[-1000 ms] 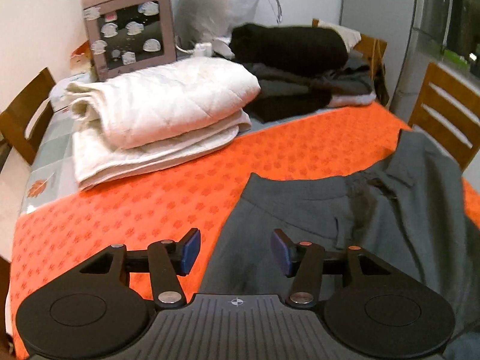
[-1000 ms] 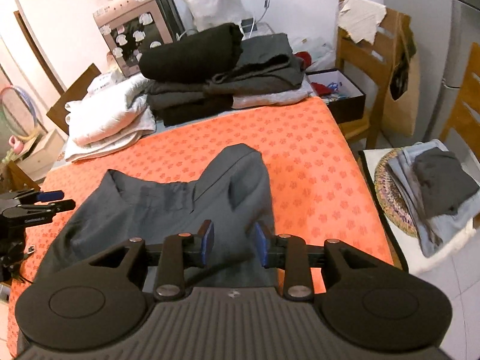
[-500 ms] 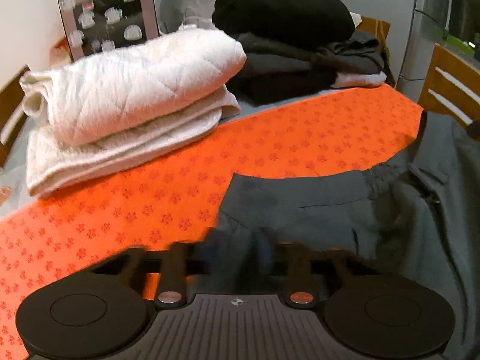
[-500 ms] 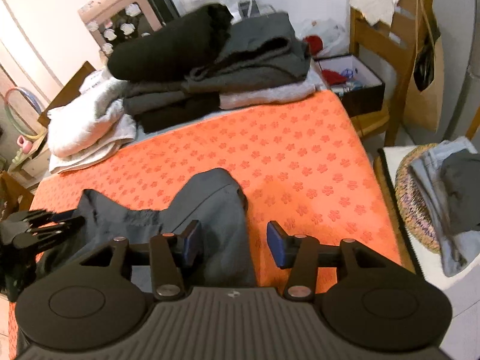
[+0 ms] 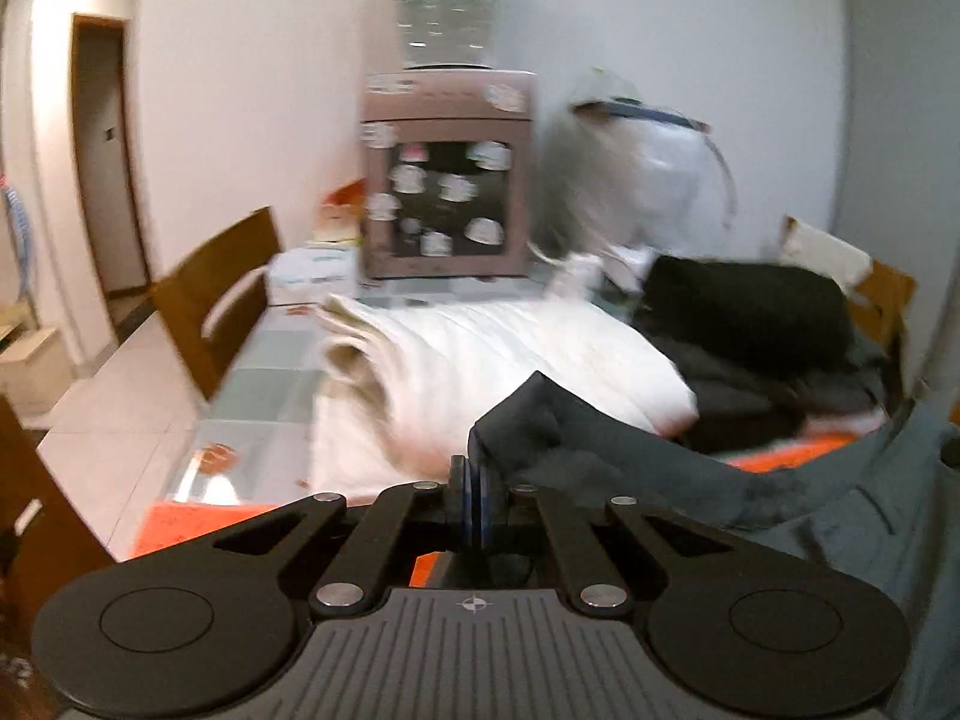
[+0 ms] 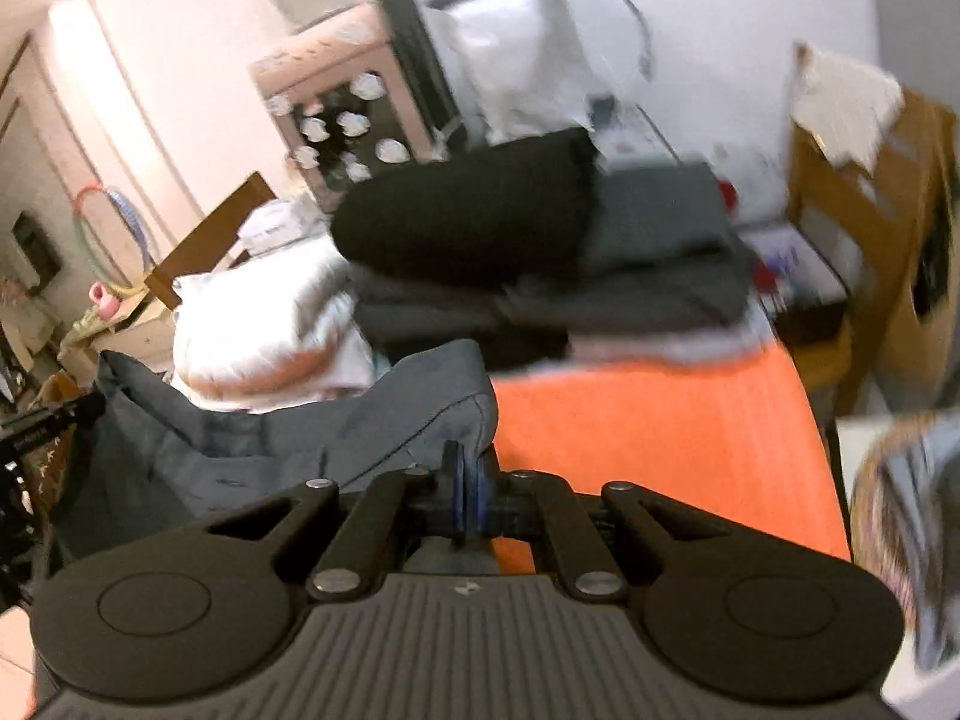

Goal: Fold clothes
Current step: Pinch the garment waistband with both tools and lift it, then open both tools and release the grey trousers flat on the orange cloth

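On the surface (image 5: 252, 384) an orange cloth (image 6: 648, 420) lies before a white quilt (image 5: 480, 360) and a dark stack (image 6: 480, 228), with a pink cabinet (image 5: 447, 180) bearing a water bottle (image 5: 447, 12) behind and wooden chairs (image 5: 222, 294) around.

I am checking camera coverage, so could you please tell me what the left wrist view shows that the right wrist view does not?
Only the left wrist view shows the dark doorway and the water bottle on top of the pink cabinet.

Only the right wrist view shows the hoop by the wall, the chair draped with a cloth, and the open stretch of orange tablecloth.

Both show a claw, left claw and right claw, shut on the grey garment, plus the white quilt and the dark clothes stack.
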A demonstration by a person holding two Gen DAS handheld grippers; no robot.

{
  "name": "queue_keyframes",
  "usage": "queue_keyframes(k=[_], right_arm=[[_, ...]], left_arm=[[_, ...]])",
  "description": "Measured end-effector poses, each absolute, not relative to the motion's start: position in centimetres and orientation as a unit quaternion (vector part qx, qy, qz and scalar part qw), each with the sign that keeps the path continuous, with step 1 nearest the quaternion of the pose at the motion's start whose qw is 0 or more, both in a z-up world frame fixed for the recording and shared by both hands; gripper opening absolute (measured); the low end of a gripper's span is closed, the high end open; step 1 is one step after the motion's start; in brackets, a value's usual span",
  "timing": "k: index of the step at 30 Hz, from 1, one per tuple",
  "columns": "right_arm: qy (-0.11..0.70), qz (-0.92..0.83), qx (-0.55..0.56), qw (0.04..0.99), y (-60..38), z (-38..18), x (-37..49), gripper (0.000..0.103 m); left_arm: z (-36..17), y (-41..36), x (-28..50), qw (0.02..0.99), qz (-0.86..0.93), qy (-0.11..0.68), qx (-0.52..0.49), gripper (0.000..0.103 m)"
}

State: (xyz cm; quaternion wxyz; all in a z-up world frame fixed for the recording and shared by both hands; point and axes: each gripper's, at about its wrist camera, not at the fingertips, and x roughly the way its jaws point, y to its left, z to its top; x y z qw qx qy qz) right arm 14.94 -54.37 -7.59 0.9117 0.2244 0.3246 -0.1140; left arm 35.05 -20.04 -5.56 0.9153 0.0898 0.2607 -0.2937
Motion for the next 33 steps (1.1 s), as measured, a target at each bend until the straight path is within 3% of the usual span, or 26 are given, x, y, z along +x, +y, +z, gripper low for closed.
queue_keyframes(k=[9,12,13,15,17,20,26,33], right_arm=[[0.397,-0.105,0.173,0.895,-53.4,-13.5,23.3,0.006],[0.404,-0.113,0.179,0.890,-53.6,-14.5,23.6,0.014],[0.405,-0.117,0.182,0.888,-53.8,-14.4,23.4,0.023],[0.406,-0.125,0.187,0.886,-54.1,-14.2,22.9,0.033],[0.398,-0.116,0.183,0.891,-54.2,-12.2,21.6,0.044],[0.386,-0.101,0.175,0.900,-54.3,-9.3,19.6,0.051],[0.362,-0.058,0.160,0.916,-53.9,-4.8,14.4,0.052],[0.360,-0.043,0.175,0.915,-51.8,-3.5,6.2,0.052]], left_arm=[[-11.8,-20.9,39.6,0.900,-0.257,0.323,0.140,0.006],[-13.1,-20.7,40.4,0.894,-0.254,0.340,0.142,0.015],[-13.1,-20.6,40.7,0.892,-0.255,0.346,0.139,0.017],[-12.2,-19.9,41.0,0.885,-0.270,0.360,0.122,0.023],[-10.6,-18.9,40.3,0.881,-0.281,0.365,0.105,0.038],[-7.5,-17.4,37.7,0.887,-0.287,0.350,0.095,0.049],[-2.7,-15.2,31.2,0.898,-0.270,0.329,0.112,0.050],[-0.5,-12.0,21.5,0.903,-0.267,0.321,0.106,0.051]])
